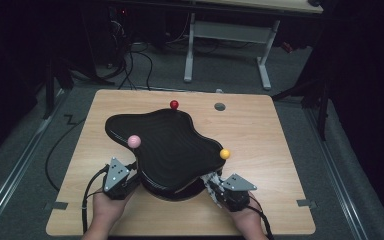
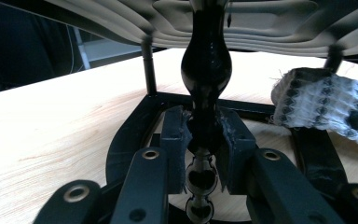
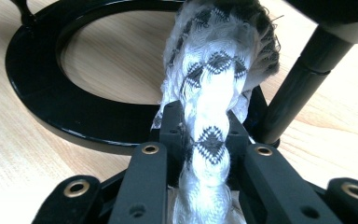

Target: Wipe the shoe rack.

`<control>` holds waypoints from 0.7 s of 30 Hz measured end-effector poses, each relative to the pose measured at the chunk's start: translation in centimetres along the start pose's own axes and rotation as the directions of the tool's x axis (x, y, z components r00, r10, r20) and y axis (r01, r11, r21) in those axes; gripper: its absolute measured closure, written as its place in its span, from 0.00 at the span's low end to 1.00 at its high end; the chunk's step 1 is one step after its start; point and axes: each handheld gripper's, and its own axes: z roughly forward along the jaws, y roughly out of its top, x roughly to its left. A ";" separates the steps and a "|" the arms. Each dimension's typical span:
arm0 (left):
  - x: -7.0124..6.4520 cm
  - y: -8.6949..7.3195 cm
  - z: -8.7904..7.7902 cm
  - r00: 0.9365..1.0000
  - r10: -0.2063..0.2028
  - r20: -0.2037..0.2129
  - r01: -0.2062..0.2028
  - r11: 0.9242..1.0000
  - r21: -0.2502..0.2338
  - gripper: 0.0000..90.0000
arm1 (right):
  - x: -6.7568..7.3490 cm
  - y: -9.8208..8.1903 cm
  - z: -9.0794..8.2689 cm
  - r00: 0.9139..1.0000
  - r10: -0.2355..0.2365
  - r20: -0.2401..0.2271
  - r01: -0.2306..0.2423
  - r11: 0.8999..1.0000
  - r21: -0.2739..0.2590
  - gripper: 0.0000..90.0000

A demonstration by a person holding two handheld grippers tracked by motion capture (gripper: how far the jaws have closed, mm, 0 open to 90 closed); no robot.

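Left gripper point(image 2: 204, 154) jaws clamp the stand's black post point(image 2: 206, 70) — right gripper point(image 3: 205, 140) jaws pinch what looks like patterned cloth point(image 3: 214, 79)

Both hands come in from the near edge, palms wrapped around the gripper bodies. Left hand point(image 1: 106, 207) holds the left gripper point(image 1: 125, 179) pointing forward and angled inward to the right, grey plate on top, cable trailing back past the wrist. Its jaws are clamped tight, pads nearly parallel. Right hand point(image 1: 245, 216) holds the right gripper point(image 1: 214, 186) pointing inward to the left, low over the table. Its jaws are pinched close too. Grippers sit well apart.
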 end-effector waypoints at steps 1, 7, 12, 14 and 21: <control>0.1 0.0 0.0 1.000 -0.006 -0.001 0.006 1.000 0.000 0.83 | 0.0 0.0 0.0 1.000 0.000 -0.005 0.000 1.000 0.000 0.85; 0.8 -0.1 -0.1 0.999 -0.031 -0.015 0.031 1.000 -0.004 0.82 | -0.4 -0.2 0.0 1.000 0.007 0.000 -0.007 1.000 0.010 0.86; 1.1 -0.2 -0.1 0.999 -0.037 -0.022 0.036 0.999 -0.010 0.82 | -0.8 -0.4 0.0 1.000 0.028 0.002 -0.028 1.000 0.014 0.86; 1.2 -0.2 -0.1 0.999 -0.035 -0.025 0.035 0.999 -0.013 0.82 | -0.9 -0.5 0.1 0.999 0.033 0.003 -0.033 0.999 0.015 0.86; 1.3 -0.3 -0.1 0.998 -0.050 -0.028 0.050 0.999 -0.018 0.82 | -1.1 -1.1 0.9 0.999 0.052 0.009 -0.052 0.998 0.040 0.86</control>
